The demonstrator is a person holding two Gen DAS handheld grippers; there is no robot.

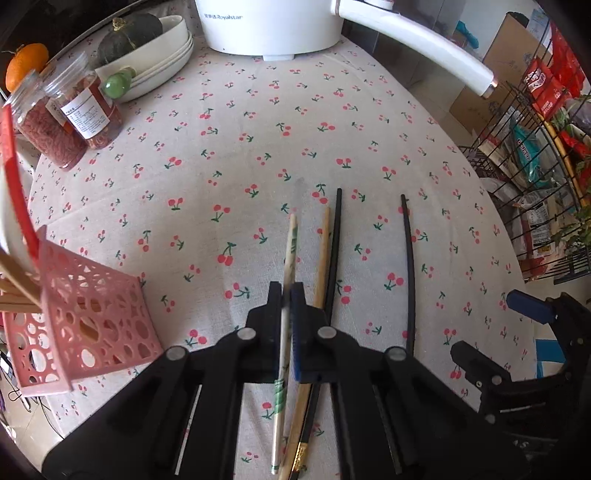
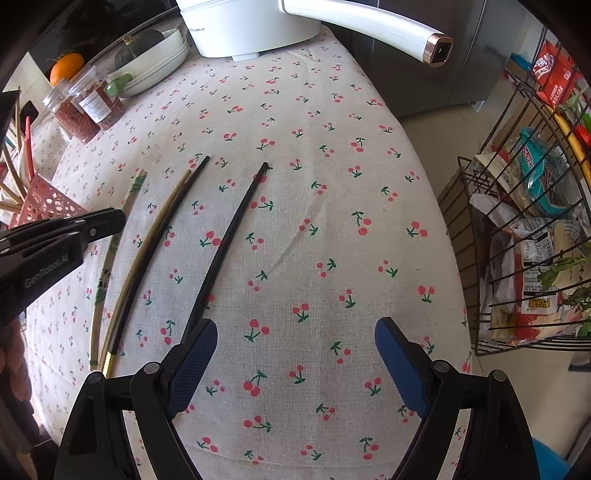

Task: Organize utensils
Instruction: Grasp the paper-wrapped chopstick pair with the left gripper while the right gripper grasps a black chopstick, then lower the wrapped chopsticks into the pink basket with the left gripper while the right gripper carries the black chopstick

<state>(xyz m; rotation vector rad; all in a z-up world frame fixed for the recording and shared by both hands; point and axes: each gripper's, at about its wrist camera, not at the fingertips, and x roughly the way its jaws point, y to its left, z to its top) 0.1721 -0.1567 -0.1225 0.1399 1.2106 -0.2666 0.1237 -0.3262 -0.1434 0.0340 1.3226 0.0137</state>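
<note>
My left gripper (image 1: 287,295) is shut on a pale chopstick with green print (image 1: 291,247) on the cherry-print tablecloth. Just right of it lie a tan chopstick (image 1: 322,258) and a black chopstick (image 1: 334,254), with another black chopstick (image 1: 409,266) further right. A pink perforated utensil basket (image 1: 85,317) with wooden sticks in it stands at the left. My right gripper (image 2: 295,343) is open and empty above the cloth, its left finger beside the lone black chopstick (image 2: 225,243). The left gripper (image 2: 110,219) shows at the left of the right wrist view over the pale chopstick (image 2: 107,266).
A white electric pot (image 1: 269,26) with a long handle (image 1: 417,40) stands at the back. Stacked plates with a squash (image 1: 147,48), two jars (image 1: 70,110) and an orange (image 1: 26,62) sit back left. A wire rack of packets (image 2: 535,236) stands off the table's right edge.
</note>
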